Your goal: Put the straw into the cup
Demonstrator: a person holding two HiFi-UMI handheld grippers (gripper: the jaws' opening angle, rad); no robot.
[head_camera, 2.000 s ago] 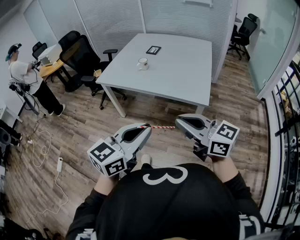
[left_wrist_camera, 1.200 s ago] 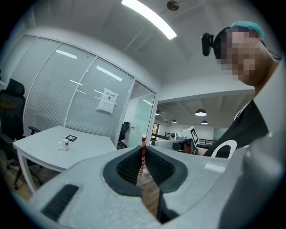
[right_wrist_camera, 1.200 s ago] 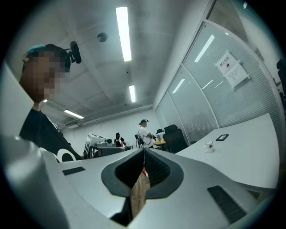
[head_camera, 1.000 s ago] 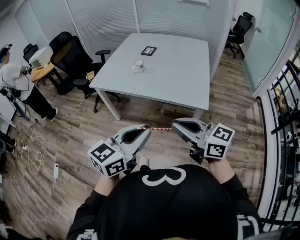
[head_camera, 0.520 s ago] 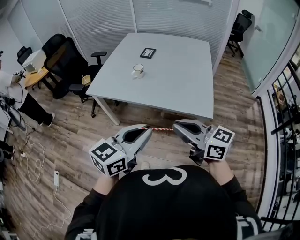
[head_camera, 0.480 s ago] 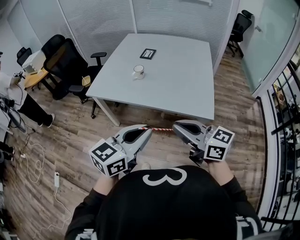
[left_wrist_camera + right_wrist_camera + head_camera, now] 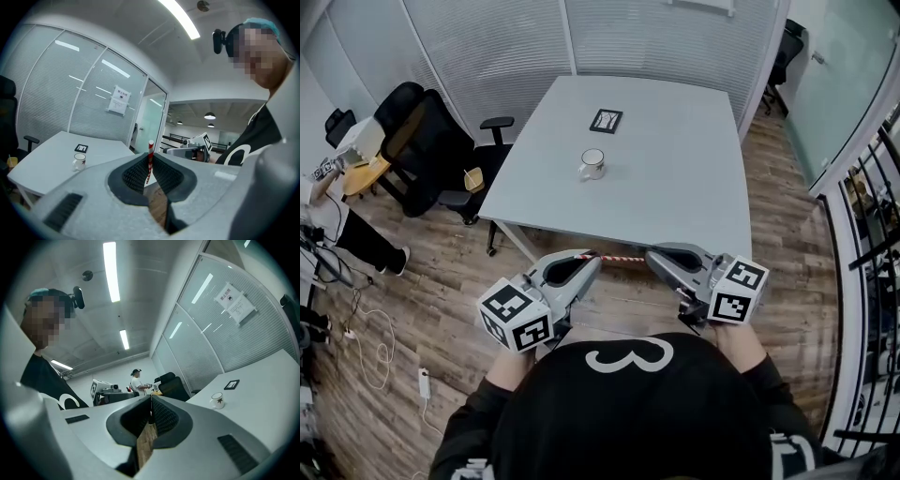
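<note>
The straw [image 7: 622, 256] bridges the gap between the claws, one end nipped in the left claw [image 7: 596, 254], the other at the closed tip of the right claw [image 7: 650, 255]. The table [image 7: 675, 187] stands ahead of both. On it, the cup [image 7: 592, 164] sits well ahead of the left claw, with a card [image 7: 606, 120] farther beyond. Chairs [image 7: 422, 141] stand far off to the left claw's left.
</note>
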